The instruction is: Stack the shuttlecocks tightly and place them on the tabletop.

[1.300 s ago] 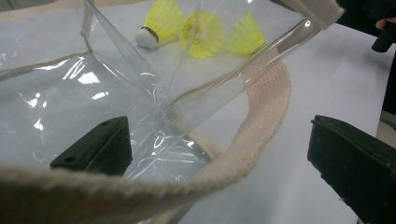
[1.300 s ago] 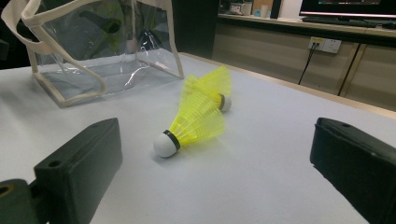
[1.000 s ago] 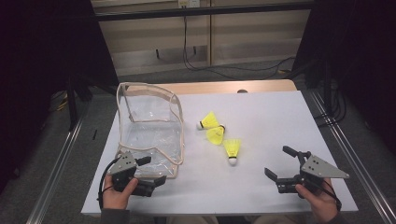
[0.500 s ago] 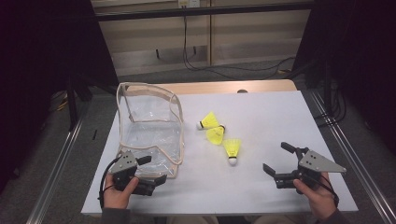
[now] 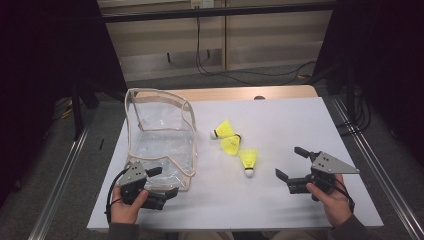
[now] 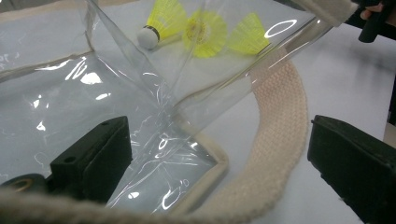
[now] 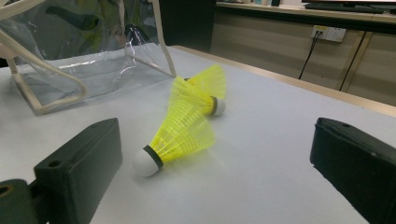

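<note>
A clear plastic bag (image 5: 161, 134) with beige trim stands on the left of the white table (image 5: 290, 115). Three yellow shuttlecocks lie mid-table: one far (image 5: 223, 130), one in the middle (image 5: 231, 144), one near (image 5: 248, 160). My left gripper (image 5: 164, 182) is open at the bag's near corner. In the left gripper view the bag's corner (image 6: 154, 140) and beige strap (image 6: 280, 121) lie between the jaws. My right gripper (image 5: 291, 163) is open, a little right of the near shuttlecock. That shuttlecock (image 7: 180, 137) lies just ahead of its jaws, cork toward the left jaw.
A wooden strip (image 5: 240, 93) runs along the table's far edge. Metal rails (image 5: 372, 170) flank the table on both sides. Cables (image 5: 235, 75) hang against the back wall. Bare tabletop lies between the shuttlecocks and the far right corner.
My right gripper has moved slightly forward and left toward the near shuttlecock. The left gripper has stayed at the bag's corner.
</note>
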`<state>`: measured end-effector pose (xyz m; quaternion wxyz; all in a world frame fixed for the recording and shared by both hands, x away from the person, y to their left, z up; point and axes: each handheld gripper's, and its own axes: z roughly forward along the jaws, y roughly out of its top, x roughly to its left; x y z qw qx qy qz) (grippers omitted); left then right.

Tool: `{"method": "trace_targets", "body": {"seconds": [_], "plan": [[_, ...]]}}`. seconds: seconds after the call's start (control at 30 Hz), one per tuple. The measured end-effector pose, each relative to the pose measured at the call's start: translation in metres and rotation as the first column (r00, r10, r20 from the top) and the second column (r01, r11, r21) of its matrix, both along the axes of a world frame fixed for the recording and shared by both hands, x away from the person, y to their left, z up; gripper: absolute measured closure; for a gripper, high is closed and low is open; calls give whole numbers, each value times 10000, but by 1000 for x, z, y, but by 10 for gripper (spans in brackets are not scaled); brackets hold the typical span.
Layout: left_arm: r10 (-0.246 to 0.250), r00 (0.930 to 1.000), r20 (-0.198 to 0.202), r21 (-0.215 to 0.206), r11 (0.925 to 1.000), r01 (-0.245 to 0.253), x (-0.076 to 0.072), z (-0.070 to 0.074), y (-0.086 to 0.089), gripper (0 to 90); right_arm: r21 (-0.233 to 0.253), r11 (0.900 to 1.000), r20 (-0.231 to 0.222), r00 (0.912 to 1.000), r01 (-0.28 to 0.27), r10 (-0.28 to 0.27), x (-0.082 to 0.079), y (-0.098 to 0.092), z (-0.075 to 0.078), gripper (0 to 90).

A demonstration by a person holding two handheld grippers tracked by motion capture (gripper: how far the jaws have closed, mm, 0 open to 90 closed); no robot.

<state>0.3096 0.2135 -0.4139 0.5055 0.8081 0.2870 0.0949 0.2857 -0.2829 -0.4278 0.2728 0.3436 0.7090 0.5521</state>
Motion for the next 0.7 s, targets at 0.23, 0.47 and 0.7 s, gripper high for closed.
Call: {"method": "trace_targets", "body": {"seconds": [0.23, 0.47, 0.7], "plan": [[15, 10000, -22, -21, 10000, -15, 0, 0, 0, 62, -53, 9999, 49, 9999, -148, 148, 10, 10, 2, 16], [26, 10000, -27, -9, 10000, -26, 0, -1, -1, 62, -270, 9991, -216, 9992, -337, 331, 18, 20, 1, 16], [18, 10000, -50, -47, 10000, -18, 1, -1, -1, 60, -181, 9995, -407, 9988, -267, 259, 26, 23, 5, 16]]}}
